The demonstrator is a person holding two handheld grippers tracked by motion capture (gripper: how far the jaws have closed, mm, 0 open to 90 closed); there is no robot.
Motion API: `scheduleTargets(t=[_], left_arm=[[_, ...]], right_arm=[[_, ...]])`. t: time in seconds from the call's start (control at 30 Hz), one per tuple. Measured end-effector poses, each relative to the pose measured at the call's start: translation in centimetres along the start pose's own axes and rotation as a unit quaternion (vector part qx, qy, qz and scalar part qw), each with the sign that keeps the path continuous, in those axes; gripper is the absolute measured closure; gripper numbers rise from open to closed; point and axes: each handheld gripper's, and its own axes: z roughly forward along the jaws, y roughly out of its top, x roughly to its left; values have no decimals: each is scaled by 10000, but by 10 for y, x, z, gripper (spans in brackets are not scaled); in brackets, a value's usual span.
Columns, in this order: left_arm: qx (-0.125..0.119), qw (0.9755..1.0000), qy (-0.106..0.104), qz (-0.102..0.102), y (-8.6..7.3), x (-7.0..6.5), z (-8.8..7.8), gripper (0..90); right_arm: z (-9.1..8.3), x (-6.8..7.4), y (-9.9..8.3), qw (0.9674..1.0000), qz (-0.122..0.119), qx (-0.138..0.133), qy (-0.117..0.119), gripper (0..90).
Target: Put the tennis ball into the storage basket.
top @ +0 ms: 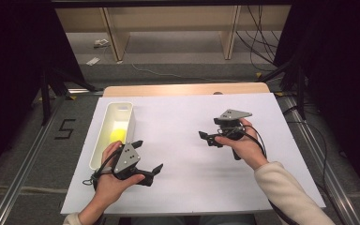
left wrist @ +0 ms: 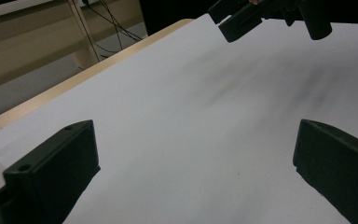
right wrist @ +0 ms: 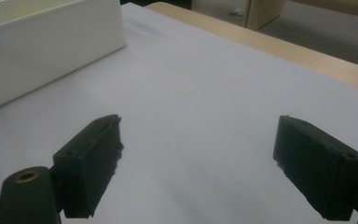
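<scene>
A long white bin (top: 104, 136) lies on the left part of the white sheet (top: 192, 164), with a small yellow object (top: 118, 136) inside it. My left gripper (top: 148, 155) is held just right of the bin's near end, open, nothing between its jaws. In the left gripper view my left gripper (left wrist: 196, 172) spans bare sheet, and the other gripper (left wrist: 270, 16) shows at the top edge. My right gripper (top: 210, 129) hovers right of centre, pointing left, open and empty. The right gripper view has my right gripper (right wrist: 200, 158) over bare sheet, with the bin's wall (right wrist: 46, 42) at upper left.
The wooden table edge (top: 187, 89) runs along the far side of the sheet. Behind it are wooden shelf legs (top: 115, 37) and cables (top: 258, 42) on the floor. A metal rail (top: 28, 154) runs along the table's left side.
</scene>
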Motion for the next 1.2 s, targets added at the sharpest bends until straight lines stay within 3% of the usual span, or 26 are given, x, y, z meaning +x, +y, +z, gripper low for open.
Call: scheduleTargets(t=[0.77, 1.2], left_arm=[[-2, 10000, 15, -17, 0, 1, 0, 0], [-13, 10000, 32, -41, 0, 2, -1, 0]], right_arm=[[-43, -12, -29, 9997, 109, 2, -230, 158], [-59, -15, -40, 9994, 147, 0, -302, 158]])
